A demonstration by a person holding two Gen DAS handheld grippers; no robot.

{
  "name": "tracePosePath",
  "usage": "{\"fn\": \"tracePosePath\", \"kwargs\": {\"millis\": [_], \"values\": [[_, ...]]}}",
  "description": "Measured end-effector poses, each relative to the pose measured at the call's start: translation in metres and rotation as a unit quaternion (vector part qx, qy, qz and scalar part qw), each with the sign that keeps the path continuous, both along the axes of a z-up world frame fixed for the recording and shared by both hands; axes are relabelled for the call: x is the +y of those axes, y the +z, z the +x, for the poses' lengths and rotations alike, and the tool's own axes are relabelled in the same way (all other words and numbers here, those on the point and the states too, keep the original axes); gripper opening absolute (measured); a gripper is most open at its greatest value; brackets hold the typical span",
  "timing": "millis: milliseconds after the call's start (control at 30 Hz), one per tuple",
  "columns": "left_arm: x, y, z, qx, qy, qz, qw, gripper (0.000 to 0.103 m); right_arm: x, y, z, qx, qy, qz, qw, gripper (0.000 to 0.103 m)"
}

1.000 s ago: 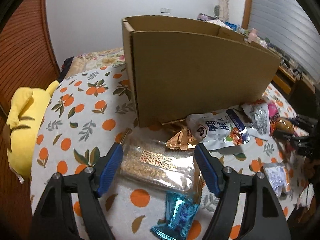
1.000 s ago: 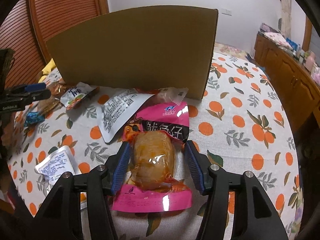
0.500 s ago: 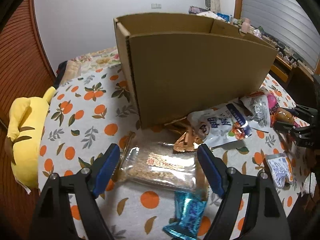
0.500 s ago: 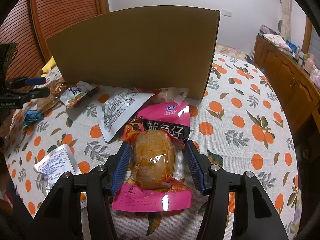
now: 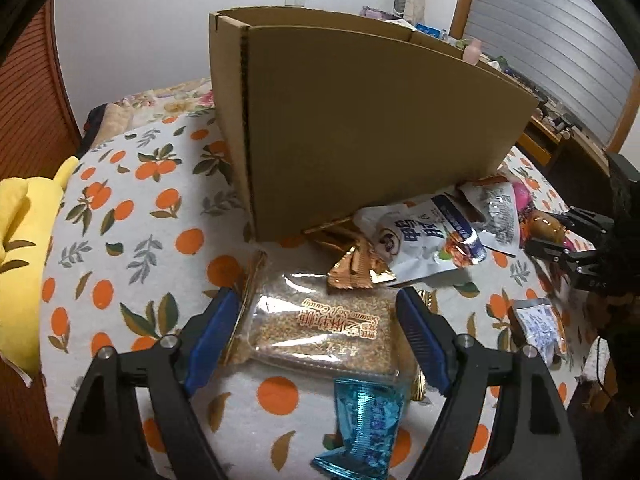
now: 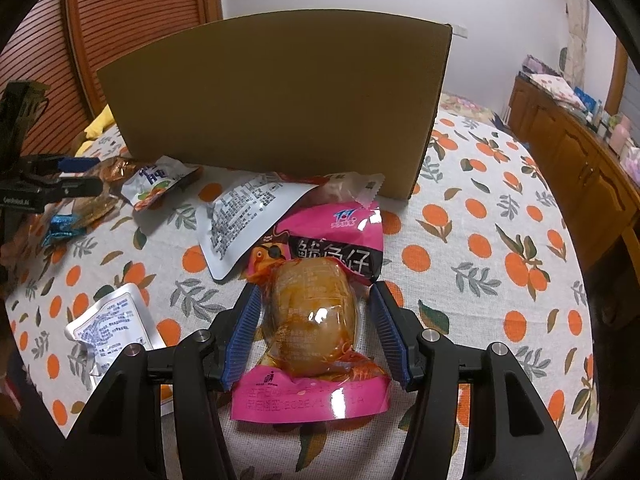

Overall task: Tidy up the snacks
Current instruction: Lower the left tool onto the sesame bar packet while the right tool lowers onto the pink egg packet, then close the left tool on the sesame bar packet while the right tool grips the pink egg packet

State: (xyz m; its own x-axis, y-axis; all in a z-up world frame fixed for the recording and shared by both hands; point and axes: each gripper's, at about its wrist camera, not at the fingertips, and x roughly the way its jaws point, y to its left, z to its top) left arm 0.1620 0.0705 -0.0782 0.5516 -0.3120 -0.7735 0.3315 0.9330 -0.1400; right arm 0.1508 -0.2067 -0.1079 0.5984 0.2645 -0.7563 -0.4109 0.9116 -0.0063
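Observation:
A tall open cardboard box [image 5: 360, 120] stands on the table; it also shows in the right wrist view [image 6: 276, 108]. My left gripper [image 5: 316, 312] is open, its fingers either side of a clear sesame candy packet [image 5: 324, 328] lying on the cloth. A blue foil candy [image 5: 368, 424] lies just in front. My right gripper [image 6: 316, 304] is open around an orange snack in a pink pouch [image 6: 312, 316], close to it but not squeezing.
Gold wrappers [image 5: 356, 268], a white and blue pouch [image 5: 428, 240] and a silver pouch [image 6: 244, 216] lie by the box. A small white packet [image 6: 112, 324] lies left. A yellow plush [image 5: 24, 264] sits at the table's left edge. A wooden sideboard [image 6: 576, 152] stands right.
My left gripper has shifted a little around the sesame packet, and the box looms nearer. My right gripper has stayed open around the orange snack.

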Motion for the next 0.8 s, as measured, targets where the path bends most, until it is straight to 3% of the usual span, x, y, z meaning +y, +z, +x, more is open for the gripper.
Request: {"fn": "tracePosePath", "kwargs": {"millis": [400, 600, 667, 800], "values": [[-0.008, 0.009, -0.016, 0.011, -0.009, -0.012, 0.9998, 0.084, 0.000, 0.000, 0.000, 0.000, 0.000, 0.001, 1.000, 0.059], [-0.026, 0.003, -0.020, 0.017, -0.022, 0.016, 0.9995, 0.084, 0.000, 0.000, 0.000, 0.000, 0.000, 0.001, 1.000, 0.059], [-0.027, 0.001, -0.020, 0.023, -0.023, 0.005, 0.9995, 0.084, 0.000, 0.000, 0.000, 0.000, 0.000, 0.001, 1.000, 0.059], [-0.033, -0.003, -0.020, 0.026, -0.030, 0.002, 0.9992, 0.090, 0.000, 0.000, 0.000, 0.000, 0.000, 0.001, 1.000, 0.058]]}}
